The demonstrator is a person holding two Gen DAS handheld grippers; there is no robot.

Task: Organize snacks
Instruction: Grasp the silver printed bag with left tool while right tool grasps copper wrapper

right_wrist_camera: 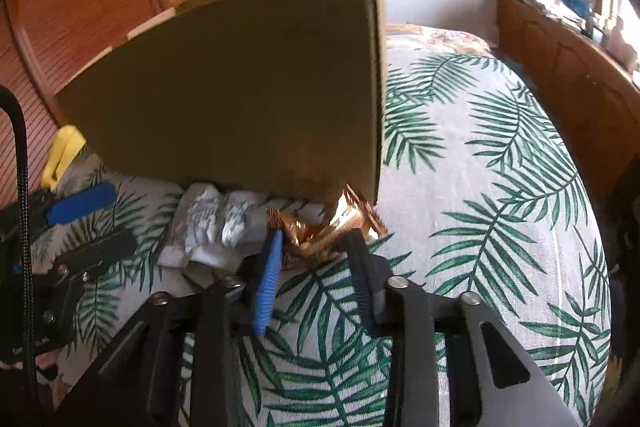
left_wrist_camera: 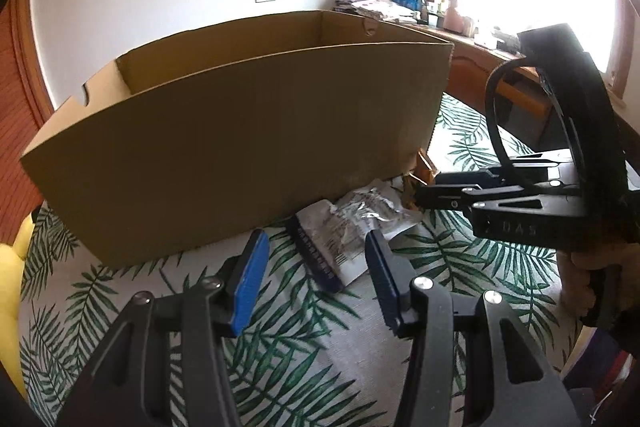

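Two snack packets lie on the leaf-print cover at the foot of the cardboard box (left_wrist_camera: 248, 131), neither yet inside. The right gripper (right_wrist_camera: 314, 243) pinches the copper packet (right_wrist_camera: 320, 231). The left gripper (left_wrist_camera: 316, 251) hangs half-open, empty, near the silver packet (left_wrist_camera: 352, 223); both packets, by the look of it, remain to be boxed.

The left tongs (left_wrist_camera: 316, 259) stood open over a bed cover (left_wrist_camera: 280, 327) with green leaf prints. Between their blue pads (left_wrist_camera: 250, 279) and a bit farther on lay a silver snack packet (left_wrist_camera: 348, 227) with a dark blue edge, flat on the cover. Behind it stood a big brown cardboard box (left_wrist_camera: 240, 147), open at the top. The right tongs (left_wrist_camera: 418, 195) came in from the right side, near the corner of the box, with a hand (left_wrist_camera: 580, 279) on the handle. Something yellow (left_wrist_camera: 12, 275) lay at the left edge.
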